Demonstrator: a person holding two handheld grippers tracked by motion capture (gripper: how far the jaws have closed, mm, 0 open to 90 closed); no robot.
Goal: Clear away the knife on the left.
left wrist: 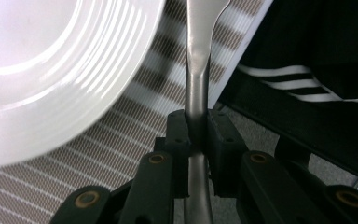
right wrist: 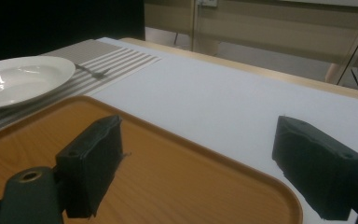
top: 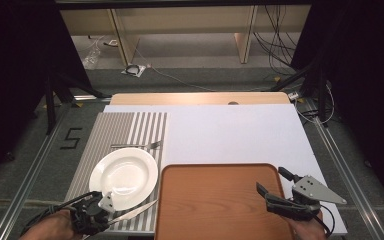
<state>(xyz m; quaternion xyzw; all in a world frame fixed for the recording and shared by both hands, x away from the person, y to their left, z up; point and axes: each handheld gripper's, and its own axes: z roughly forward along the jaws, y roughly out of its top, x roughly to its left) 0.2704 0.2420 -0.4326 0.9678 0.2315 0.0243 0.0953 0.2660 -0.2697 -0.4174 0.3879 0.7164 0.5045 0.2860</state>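
Observation:
My left gripper [top: 107, 216] is at the near left corner of the table, shut on the handle of a metal knife [top: 132, 211]. The blade points right, along the near rim of a white plate [top: 122, 175]. In the left gripper view the pads [left wrist: 221, 135] pinch the knife [left wrist: 199, 42] handle, with the plate [left wrist: 37, 70] just to the left. My right gripper [top: 272, 181] hangs open over the right end of a brown wooden tray [top: 215, 210], nothing between its jaws. The right gripper view shows the gripper [right wrist: 198, 158] over the tray [right wrist: 168, 186].
A fork [top: 137, 145] lies on the striped grey placemat [top: 115, 130] beyond the plate, also visible as the fork [right wrist: 93, 71] in the right gripper view. A white board [top: 240, 135] covers the table to the right of the mat. Cables and shelving lie on the floor beyond.

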